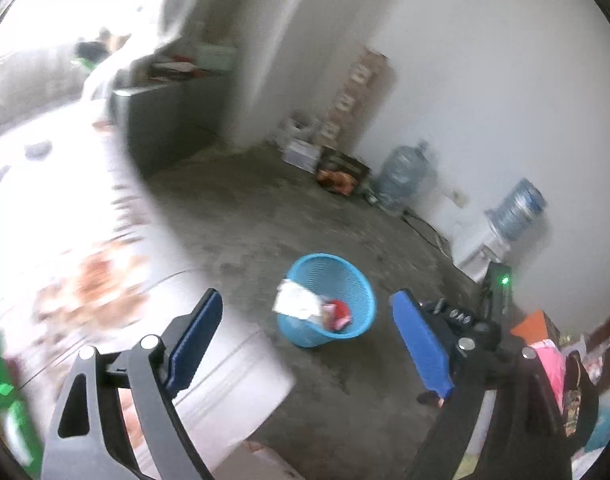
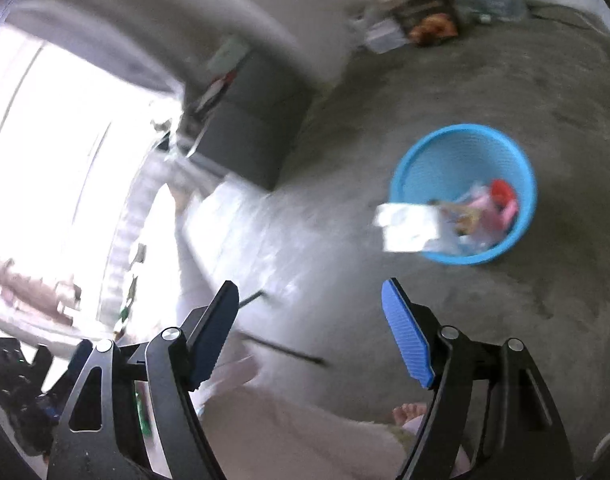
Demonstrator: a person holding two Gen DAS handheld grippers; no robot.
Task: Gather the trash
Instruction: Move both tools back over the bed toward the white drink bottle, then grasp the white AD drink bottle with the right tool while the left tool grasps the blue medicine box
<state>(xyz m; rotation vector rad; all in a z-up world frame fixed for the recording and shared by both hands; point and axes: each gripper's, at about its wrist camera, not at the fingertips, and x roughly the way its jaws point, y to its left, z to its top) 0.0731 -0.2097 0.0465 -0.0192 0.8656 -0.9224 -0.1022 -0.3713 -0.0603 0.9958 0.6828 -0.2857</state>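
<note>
Left wrist view, blue bin (image 1: 337, 280) w/ trash beyond left hand-held gripper (image 1: 307, 344), apart

Plain home room: bare concrete floor (image 1: 265, 216), white walls, water jugs (image 1: 401, 176), stacked cardboard boxes (image 1: 357, 92).

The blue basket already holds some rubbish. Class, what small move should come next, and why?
Probably nudge the white paper fully inside. It overhangs the near rim of the blue basket and could slip onto the concrete floor. Both hand-held grippers, left and right, stand open with nothing between them, so either could do it.
</note>
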